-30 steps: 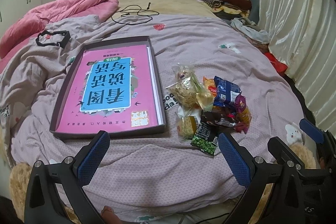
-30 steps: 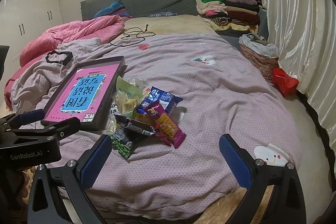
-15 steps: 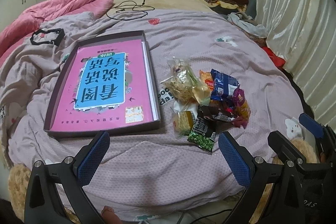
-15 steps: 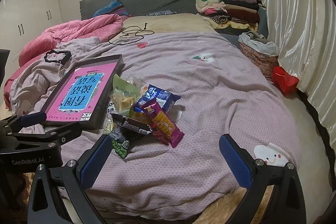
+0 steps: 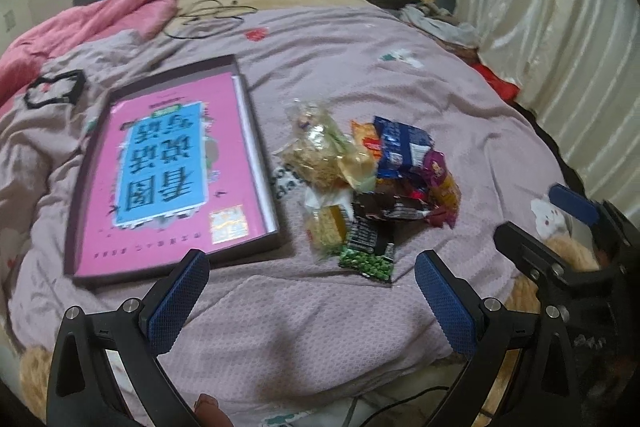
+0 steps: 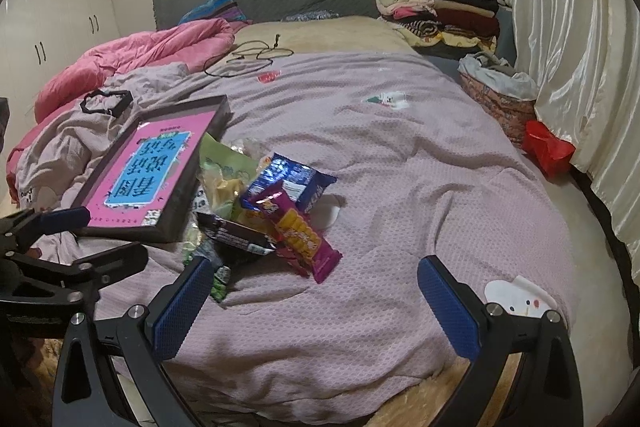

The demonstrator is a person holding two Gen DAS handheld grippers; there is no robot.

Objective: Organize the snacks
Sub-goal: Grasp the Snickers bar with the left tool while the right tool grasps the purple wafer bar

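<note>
Snacks (image 5: 372, 187) heaped on bedspread (image 6: 400, 167) | beside tray (image 5: 256, 131) | both jaws spread

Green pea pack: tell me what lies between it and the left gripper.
Nothing visible. Only bare bedspread lies between the open left gripper and the green pea pack, which sits at the near edge of the snack pile. A dark wrapper overlaps its far end.
</note>
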